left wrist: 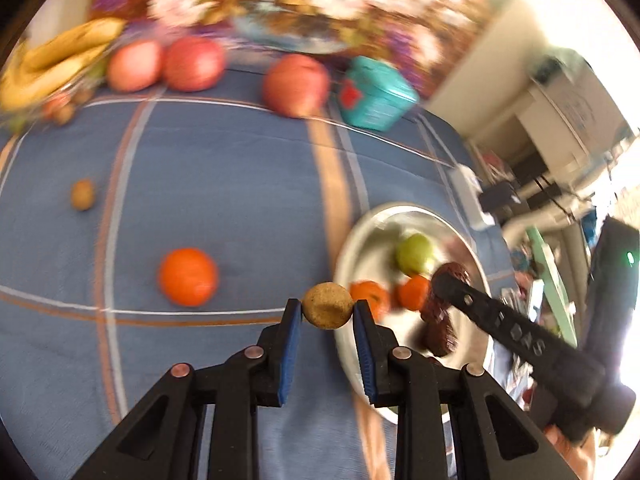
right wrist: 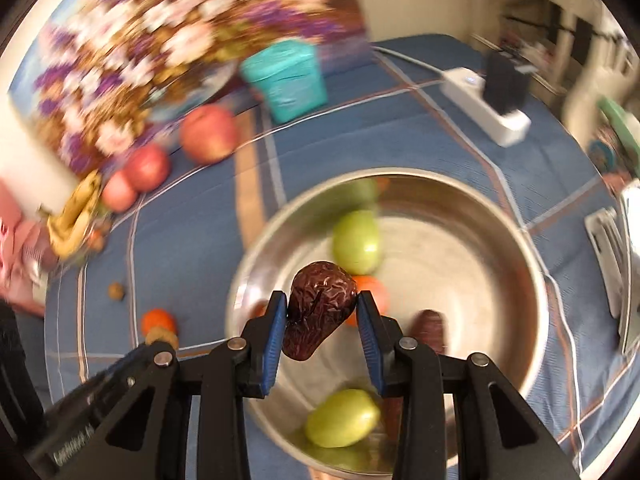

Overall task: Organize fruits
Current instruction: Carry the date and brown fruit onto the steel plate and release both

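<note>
My left gripper [left wrist: 327, 312] is shut on a small round brown fruit [left wrist: 327, 305], held above the blue cloth just left of the steel bowl [left wrist: 360, 236]. My right gripper [right wrist: 322, 308] is shut on a wrinkled dark red date [right wrist: 318, 312] over the steel bowl [right wrist: 500, 240]. The bowl holds green fruits [right wrist: 357, 242], small oranges [left wrist: 414, 292] and another dark date [right wrist: 430, 330]. The right gripper also shows in the left wrist view [left wrist: 444, 280], over the bowl.
On the cloth lie an orange [left wrist: 188, 277], a small brown fruit [left wrist: 83, 194], three red apples [left wrist: 295, 85], bananas [left wrist: 60, 60] and a teal tin [left wrist: 374, 94]. A white power strip [right wrist: 486, 106] lies at the far right, a flowered cloth behind.
</note>
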`<action>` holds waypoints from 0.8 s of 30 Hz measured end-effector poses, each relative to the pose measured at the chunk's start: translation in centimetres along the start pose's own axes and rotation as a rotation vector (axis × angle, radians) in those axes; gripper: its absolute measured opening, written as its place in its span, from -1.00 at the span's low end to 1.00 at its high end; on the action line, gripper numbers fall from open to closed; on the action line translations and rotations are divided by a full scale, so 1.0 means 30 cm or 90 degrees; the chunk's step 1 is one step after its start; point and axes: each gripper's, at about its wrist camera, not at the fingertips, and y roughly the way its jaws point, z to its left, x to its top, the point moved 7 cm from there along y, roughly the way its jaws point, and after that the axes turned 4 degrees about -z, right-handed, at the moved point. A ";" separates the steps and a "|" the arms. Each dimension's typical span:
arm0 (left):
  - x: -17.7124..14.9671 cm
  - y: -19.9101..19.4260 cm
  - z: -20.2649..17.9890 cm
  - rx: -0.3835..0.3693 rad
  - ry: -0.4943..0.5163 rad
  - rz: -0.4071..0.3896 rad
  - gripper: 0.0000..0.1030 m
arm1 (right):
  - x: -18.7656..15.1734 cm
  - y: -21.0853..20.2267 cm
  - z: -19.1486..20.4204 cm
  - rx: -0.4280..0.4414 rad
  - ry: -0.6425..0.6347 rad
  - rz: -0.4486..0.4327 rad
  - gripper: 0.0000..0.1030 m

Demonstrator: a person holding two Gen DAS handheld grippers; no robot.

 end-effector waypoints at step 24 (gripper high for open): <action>-0.070 0.083 -0.153 -0.011 0.092 0.041 -0.41 | 0.024 -0.015 -0.135 -0.062 0.029 -0.013 -0.02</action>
